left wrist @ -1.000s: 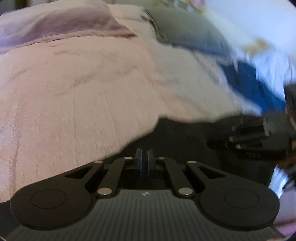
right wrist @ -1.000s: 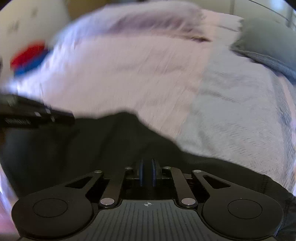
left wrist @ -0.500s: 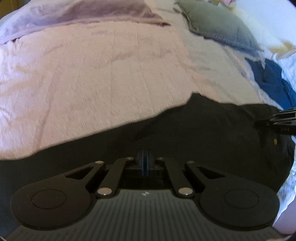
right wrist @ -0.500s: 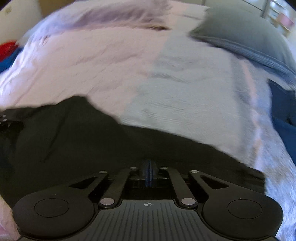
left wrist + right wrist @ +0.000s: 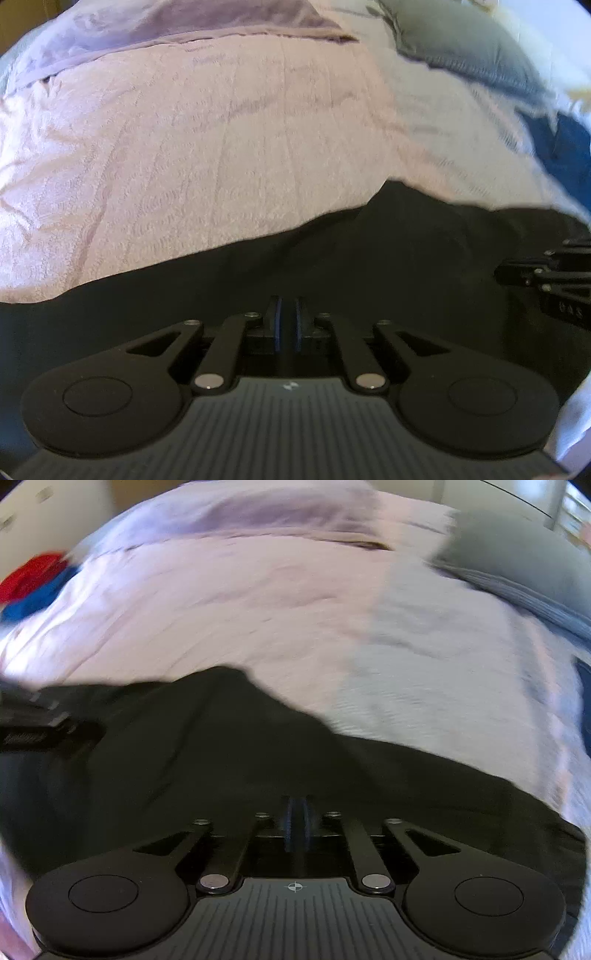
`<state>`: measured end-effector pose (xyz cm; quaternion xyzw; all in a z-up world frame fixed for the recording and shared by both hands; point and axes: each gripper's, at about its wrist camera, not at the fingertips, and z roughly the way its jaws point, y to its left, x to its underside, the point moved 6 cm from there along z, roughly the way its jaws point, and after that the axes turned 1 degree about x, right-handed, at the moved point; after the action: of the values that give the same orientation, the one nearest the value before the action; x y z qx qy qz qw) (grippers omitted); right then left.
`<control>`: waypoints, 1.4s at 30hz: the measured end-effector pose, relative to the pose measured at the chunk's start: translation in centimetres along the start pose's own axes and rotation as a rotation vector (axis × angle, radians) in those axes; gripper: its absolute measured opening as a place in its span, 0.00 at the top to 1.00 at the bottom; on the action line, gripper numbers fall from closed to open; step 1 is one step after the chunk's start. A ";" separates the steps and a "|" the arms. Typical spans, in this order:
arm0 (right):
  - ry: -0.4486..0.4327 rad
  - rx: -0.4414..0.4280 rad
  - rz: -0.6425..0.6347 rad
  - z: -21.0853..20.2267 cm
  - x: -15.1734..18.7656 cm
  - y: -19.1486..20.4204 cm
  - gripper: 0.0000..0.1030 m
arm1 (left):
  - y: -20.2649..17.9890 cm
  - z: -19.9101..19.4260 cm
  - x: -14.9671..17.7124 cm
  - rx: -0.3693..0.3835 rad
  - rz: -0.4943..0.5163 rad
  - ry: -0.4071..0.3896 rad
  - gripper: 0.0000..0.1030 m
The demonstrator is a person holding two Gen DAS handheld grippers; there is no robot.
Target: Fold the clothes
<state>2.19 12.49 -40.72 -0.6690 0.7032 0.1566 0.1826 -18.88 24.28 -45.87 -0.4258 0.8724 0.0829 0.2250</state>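
Left gripper: fingers drawn nearly together with a narrow gap, black fabric lying in and under that gap; it appears clamped on the black garment. The garment is spread across the near part of the bed, its far edge rising to a peak toward the right. Beyond it lies a pink blanket with a purple sheet at the far end. Farther right sit a grey pillow and blue clothing at the bed's right margin. The other tool enters at the right edge, over the garment.

Right gripper: fingers likewise close together over black fabric, apparently pinching the same garment; the view is blurred. At the far left are red and blue clothes. The left gripper's tool shows at the left edge on the garment. The blanket fills the middle; the pillow is upper right.
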 end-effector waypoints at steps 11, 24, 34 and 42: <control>0.078 0.140 0.212 -5.2 5.0 -7.0 0.86 | 10.2 -5.4 6.4 -0.258 -0.180 0.048 0.89; 0.101 0.137 0.336 -6.9 7.7 -0.3 0.66 | 16.3 -8.7 10.3 -0.245 -0.257 0.032 0.89; 0.141 0.127 0.509 -11.4 5.6 7.3 0.65 | 24.0 -15.4 10.2 -0.250 -0.275 -0.004 0.89; 0.155 0.091 0.604 -10.7 5.0 11.6 0.64 | 30.7 -16.7 12.8 -0.221 -0.459 -0.016 0.83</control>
<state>-10.12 3.80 -33.87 -0.4309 0.8883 0.1208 0.1034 -55.10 28.75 -38.46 -0.6340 0.7367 0.1282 0.1970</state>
